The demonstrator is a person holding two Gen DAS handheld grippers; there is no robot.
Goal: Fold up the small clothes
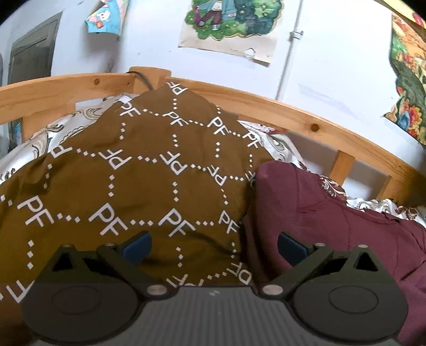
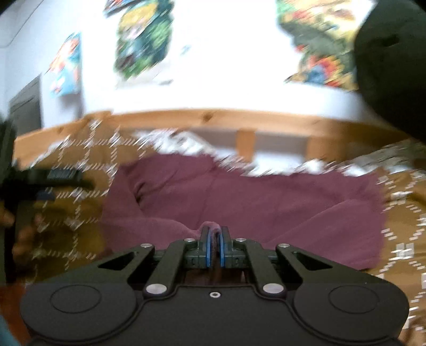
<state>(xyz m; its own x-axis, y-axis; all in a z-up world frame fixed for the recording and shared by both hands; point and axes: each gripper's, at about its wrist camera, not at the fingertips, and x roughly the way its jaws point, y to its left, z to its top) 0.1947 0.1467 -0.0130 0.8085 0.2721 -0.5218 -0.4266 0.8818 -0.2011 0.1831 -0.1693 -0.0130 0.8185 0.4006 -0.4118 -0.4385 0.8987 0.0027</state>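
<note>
Only one maroon garment is pinched by the right gripper; left gripper fingers gape wide.

We're in a bedroom at home, by the look of it a child's. A pine bed frame with a slatted rail runs along the far edge of the bed, against a pale painted wall. Spread over the bed is a brown blanket printed with white "PF" letters and dotted diamonds, and a silvery patterned sheet peeks out at its far edge. On the wall, bright cartoon posters are stuck up, one curling at its corner. A thin pipe runs down the wall. Domestic, lived-in, no workshop gear.
</note>
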